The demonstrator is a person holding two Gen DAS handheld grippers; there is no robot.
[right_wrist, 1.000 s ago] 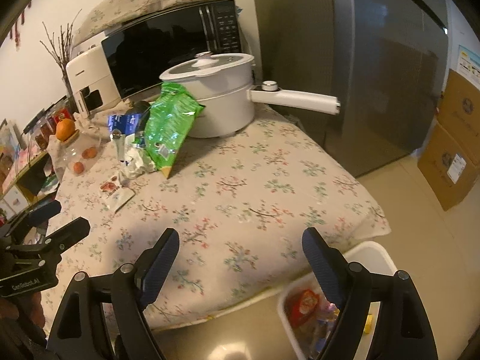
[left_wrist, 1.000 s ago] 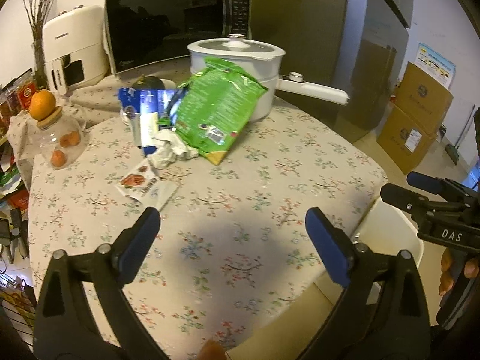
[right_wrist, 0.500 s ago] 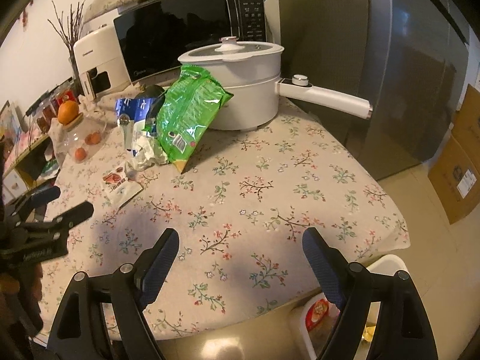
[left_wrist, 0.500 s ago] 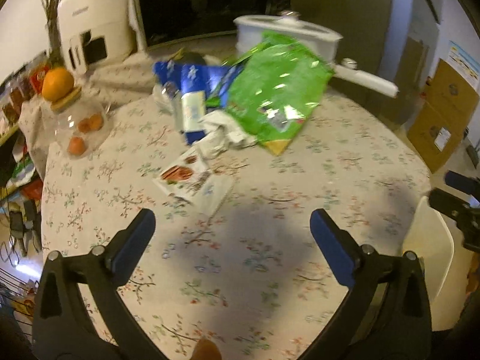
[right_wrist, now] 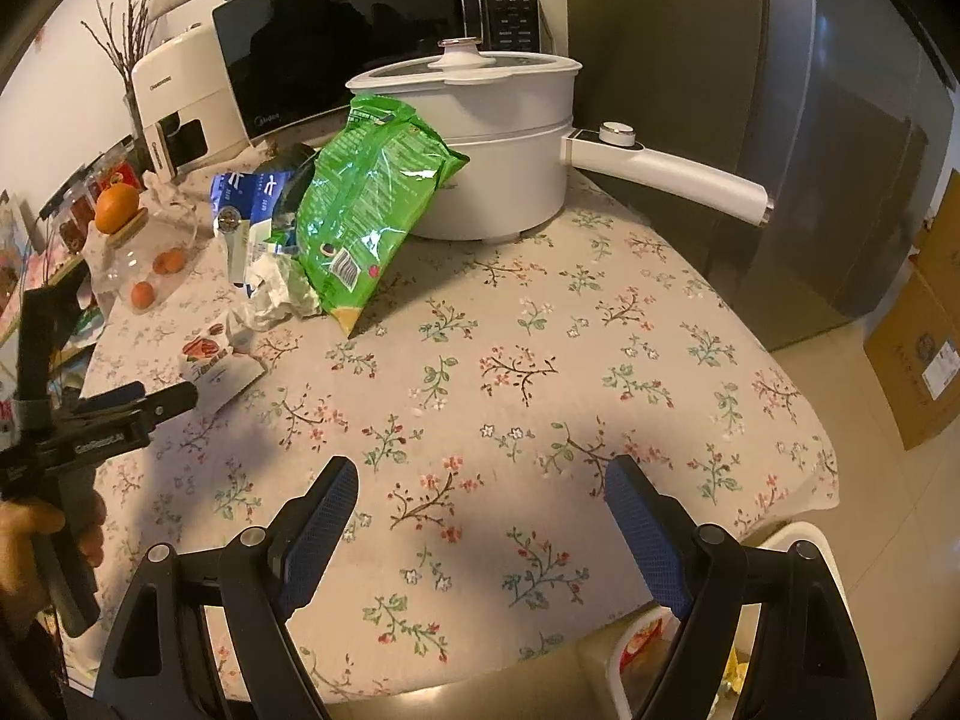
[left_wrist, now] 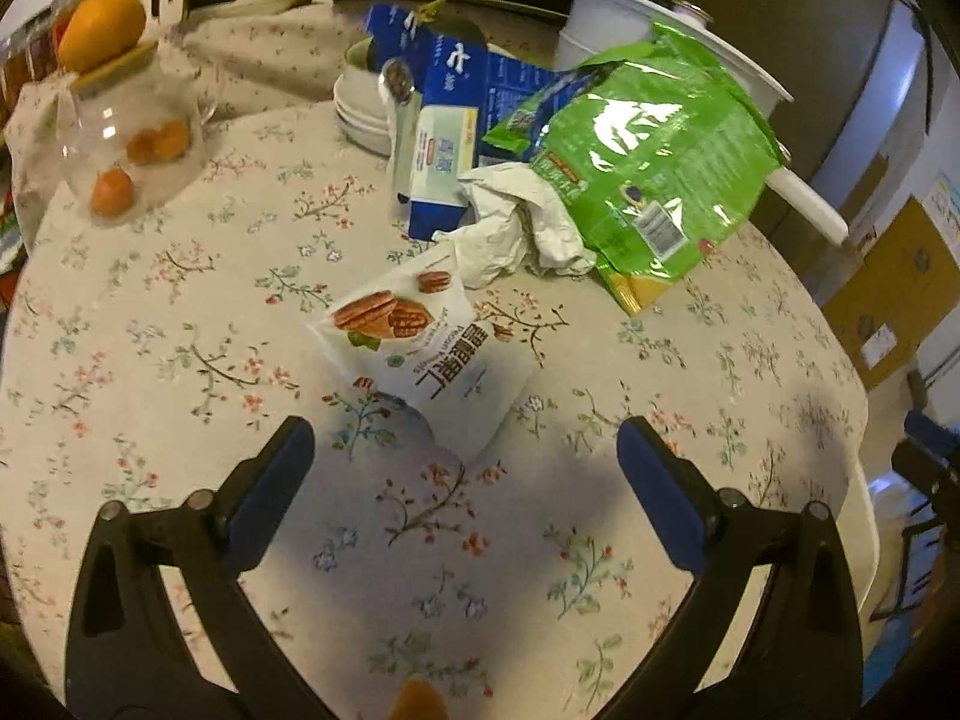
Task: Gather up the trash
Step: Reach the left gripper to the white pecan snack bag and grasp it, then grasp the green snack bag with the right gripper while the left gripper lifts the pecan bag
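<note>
Both tongs tilted down over the floral counter (right_wrist: 540,324), jaws wide apart and empty: left tongs (left_wrist: 465,450) just short of the white pecan packet (left_wrist: 420,348), right tongs (right_wrist: 480,480) further off. Beyond lay crumpled tissue (left_wrist: 516,228), a green bag (left_wrist: 648,168) and a blue carton (left_wrist: 444,138).

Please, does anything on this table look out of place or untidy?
Yes. Empty packaging lies loose on the tablecloth: a green bag leaning against the white pot, a crumpled tissue, a flattened blue carton and a white pecan packet.
</note>
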